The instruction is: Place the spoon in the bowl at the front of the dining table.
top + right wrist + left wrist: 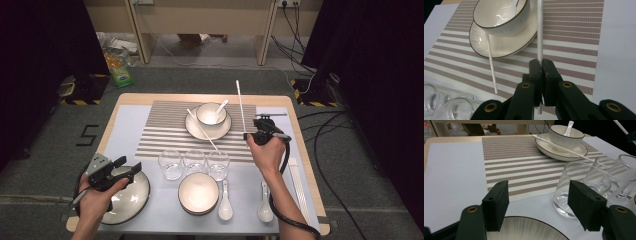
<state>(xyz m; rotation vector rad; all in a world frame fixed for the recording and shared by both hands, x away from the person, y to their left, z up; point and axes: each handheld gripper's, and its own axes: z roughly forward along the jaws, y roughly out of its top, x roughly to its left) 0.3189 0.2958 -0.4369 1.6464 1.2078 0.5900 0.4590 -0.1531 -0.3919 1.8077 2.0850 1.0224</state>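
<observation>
Right gripper (541, 68) clamped on white chopstick (539, 30), raised over striped mat (574, 37); left gripper (537, 205) wide open, empty.

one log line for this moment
right gripper: shut on thin white chopstick | second white chopstick: leaning on plate | left gripper: open, over ribbed plate

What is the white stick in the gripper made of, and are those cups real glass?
The white chopstick clamped in the right gripper looks like smooth plastic or melamine: plain matte white, no wood grain, though the look leaves it open. The three cups seem to be real glass: you can see the striped placemat straight through them, and their thick bases catch shiny highlights.
</observation>
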